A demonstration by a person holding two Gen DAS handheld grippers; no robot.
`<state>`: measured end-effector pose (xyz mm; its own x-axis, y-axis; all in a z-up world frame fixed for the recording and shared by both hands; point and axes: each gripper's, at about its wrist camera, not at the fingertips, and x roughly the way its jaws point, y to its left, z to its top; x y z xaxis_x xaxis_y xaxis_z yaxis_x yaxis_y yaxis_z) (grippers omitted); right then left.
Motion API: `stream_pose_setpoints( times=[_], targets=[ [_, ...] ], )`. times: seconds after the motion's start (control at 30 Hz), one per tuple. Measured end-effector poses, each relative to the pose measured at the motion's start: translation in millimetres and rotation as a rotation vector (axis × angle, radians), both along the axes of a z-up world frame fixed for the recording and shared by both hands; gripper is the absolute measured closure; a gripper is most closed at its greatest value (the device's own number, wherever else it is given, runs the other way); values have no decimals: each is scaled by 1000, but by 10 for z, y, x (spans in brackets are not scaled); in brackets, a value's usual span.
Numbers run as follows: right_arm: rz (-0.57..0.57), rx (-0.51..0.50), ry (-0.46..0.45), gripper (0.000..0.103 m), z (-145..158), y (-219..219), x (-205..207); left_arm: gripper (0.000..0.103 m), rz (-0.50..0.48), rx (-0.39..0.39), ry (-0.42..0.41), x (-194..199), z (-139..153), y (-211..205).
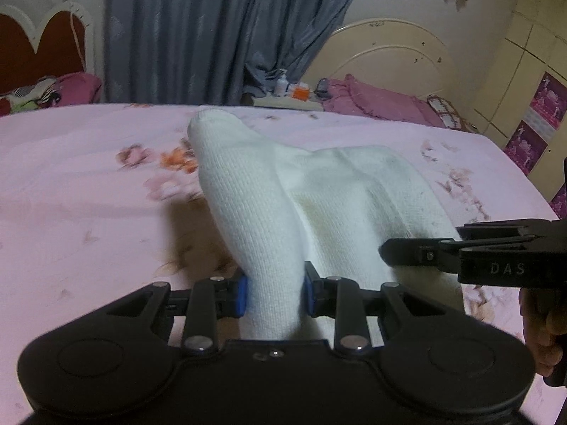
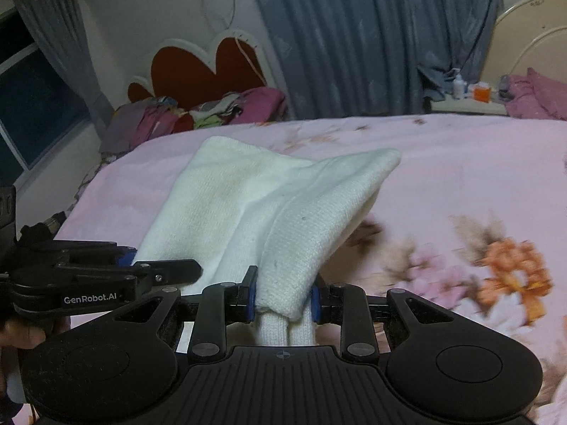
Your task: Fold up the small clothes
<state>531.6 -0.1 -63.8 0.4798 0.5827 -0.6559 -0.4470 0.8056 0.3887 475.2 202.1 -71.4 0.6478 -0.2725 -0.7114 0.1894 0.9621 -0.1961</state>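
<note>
Both wrist views look closely across the bed, sharing curtains.

White sock on pink floral bedsheet

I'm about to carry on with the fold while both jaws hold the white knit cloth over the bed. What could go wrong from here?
1. The left gripper pinches only a narrow bunched strip of the white cloth; it may slip out under a pull.
2. The right gripper holds a doubled corner, so the layers could shift and skew the fold.
3. The grippers sit close together and could bump.
</note>
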Motion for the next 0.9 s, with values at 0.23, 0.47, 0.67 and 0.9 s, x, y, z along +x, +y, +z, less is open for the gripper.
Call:
stream_pose_setpoints(
  times=[0.23,0.47,0.67,0.9],
  targets=[
    [2,9,34,75,-223,358,-12,75,3,-15,42,75,-191,336],
    [-43,-23,149,75,-730,386,121,47,30,-72,110,192,-682,586],
    [-67,20,174,74,-858,295,147,41,18,-154,113,205,-780,752],
    [-168,-4,80,34,-612,45,98,34,-14,-110,-40,64,-556,947]
  ],
)
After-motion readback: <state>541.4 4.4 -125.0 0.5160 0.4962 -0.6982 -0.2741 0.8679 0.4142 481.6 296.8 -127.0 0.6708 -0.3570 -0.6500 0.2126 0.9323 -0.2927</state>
